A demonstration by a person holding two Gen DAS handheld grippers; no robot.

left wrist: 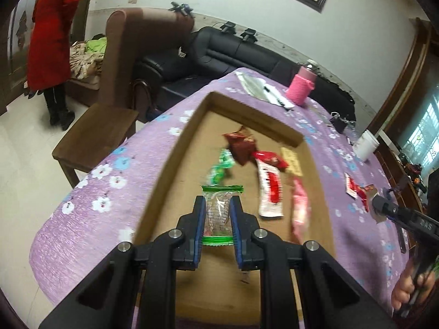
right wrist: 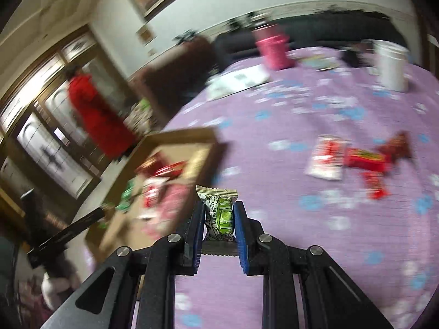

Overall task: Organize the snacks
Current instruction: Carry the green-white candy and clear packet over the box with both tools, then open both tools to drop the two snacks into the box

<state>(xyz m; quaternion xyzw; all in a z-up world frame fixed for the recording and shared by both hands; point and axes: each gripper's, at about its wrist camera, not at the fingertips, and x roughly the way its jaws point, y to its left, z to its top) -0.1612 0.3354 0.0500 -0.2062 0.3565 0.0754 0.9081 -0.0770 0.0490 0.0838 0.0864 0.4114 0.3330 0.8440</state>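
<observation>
- The step in hand is judged to be the carrying of two wrapped snacks to the cardboard tray (left wrist: 175, 150) on the purple flowered tablecloth (left wrist: 104, 181).
- A clear packet with green ends (left wrist: 219, 211) is pinched between the blue pads of the left claw (left wrist: 218, 205), which is nearly pressed together on it; the packet is held above the tray floor.
- Several snacks are already lying in the tray: a brown packet (left wrist: 242, 144), a green sweet (left wrist: 219, 168), a red-and-white packet (left wrist: 270, 192) and a pink one (left wrist: 299, 205).
- A green-labelled sweet (right wrist: 221, 213) is gripped by the right claw (right wrist: 219, 216), likewise nearly closed on it, over the tablecloth just beside the tray's edge (right wrist: 208, 159).
- Three loose snacks (right wrist: 356, 159) are left on the cloth, well apart from the tray.
- For the next move, the left claw would need to be spread so that its packet drops into the tray, clear of the pieces lying there.
- The right claw's sweet would then have to be brought over the wall before release.
- The right view is blurred, so finer detail cannot be told.
</observation>
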